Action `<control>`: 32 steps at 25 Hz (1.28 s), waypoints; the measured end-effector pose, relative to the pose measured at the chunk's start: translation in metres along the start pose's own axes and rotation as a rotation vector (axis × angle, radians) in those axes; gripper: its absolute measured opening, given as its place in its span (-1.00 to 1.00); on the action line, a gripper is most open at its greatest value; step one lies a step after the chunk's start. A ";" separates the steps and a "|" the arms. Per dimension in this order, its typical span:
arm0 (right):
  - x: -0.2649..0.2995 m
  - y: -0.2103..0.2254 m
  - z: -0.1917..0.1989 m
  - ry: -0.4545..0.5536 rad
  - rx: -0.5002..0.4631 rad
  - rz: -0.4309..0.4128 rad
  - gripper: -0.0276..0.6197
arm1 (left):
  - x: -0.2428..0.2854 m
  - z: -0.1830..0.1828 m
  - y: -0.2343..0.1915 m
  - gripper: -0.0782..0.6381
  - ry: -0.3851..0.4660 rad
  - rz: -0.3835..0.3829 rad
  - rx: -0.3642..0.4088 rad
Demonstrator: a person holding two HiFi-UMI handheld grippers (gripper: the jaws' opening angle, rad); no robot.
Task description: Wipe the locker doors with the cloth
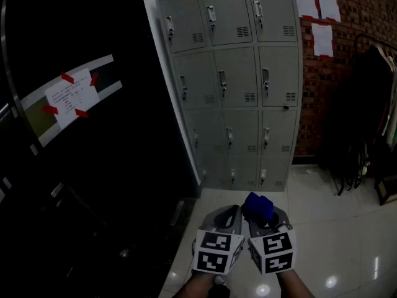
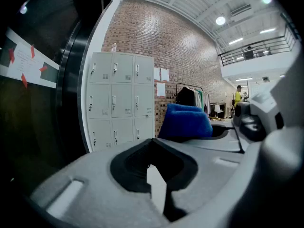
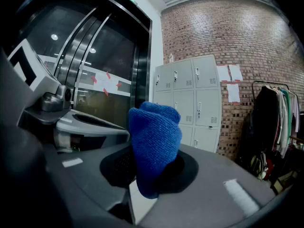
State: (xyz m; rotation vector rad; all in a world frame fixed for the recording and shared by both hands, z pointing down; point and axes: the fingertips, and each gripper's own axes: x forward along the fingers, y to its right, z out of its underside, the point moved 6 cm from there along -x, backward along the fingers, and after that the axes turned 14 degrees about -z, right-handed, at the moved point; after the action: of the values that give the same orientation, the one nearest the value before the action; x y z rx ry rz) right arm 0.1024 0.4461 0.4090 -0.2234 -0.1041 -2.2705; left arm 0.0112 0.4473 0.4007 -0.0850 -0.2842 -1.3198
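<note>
A grey bank of lockers [image 1: 239, 79] stands ahead against a brick wall, its doors closed; it also shows far off as the lockers [image 2: 121, 99] and the lockers [image 3: 192, 103]. My right gripper [image 1: 263, 216] is shut on a folded blue cloth [image 1: 257, 207], which bulges out of the jaws as the cloth [image 3: 154, 144]. My left gripper [image 1: 228, 217] hangs beside it, jaws shut with nothing between them. In the left gripper view the blue cloth [image 2: 186, 121] shows to the right. Both grippers are well short of the lockers.
A dark glass wall [image 1: 74, 135] with a taped paper notice [image 1: 73, 95] fills the left. Papers [image 1: 316, 17] hang on the brick wall right of the lockers. A clothes rack with dark garments [image 1: 366, 123] stands at the right. The floor [image 1: 322, 241] is glossy pale tile.
</note>
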 end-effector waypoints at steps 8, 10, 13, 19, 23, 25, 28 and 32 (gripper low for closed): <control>0.088 0.041 -0.025 0.011 -0.019 0.028 -0.66 | 0.090 -0.024 -0.047 -0.78 0.019 0.038 0.004; 0.116 0.050 -0.034 0.004 -0.018 0.042 -0.66 | 0.113 -0.033 -0.066 -0.78 0.022 0.055 0.001; 0.156 0.061 -0.047 -0.005 -0.014 0.062 -0.65 | 0.146 -0.043 -0.095 -0.78 0.026 0.077 0.001; 0.226 0.073 -0.070 -0.006 -0.015 0.099 -0.65 | 0.196 -0.058 -0.152 -0.78 0.043 0.108 -0.017; 0.257 0.080 -0.079 -0.008 -0.024 0.108 -0.65 | 0.222 -0.065 -0.173 -0.78 0.050 0.121 -0.025; 0.269 0.085 -0.081 -0.009 -0.024 0.112 -0.65 | 0.233 -0.067 -0.179 -0.78 0.054 0.126 -0.024; 0.289 0.095 -0.082 -0.008 -0.021 0.106 -0.65 | 0.252 -0.070 -0.188 -0.78 0.054 0.127 -0.023; 0.321 0.118 -0.082 -0.002 -0.016 0.092 -0.65 | 0.287 -0.074 -0.196 -0.78 0.051 0.122 -0.016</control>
State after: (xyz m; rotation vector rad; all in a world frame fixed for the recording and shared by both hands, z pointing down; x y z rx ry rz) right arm -0.0229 0.1184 0.3915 -0.2337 -0.0751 -2.1800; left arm -0.1030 0.1110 0.3831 -0.0809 -0.2219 -1.2019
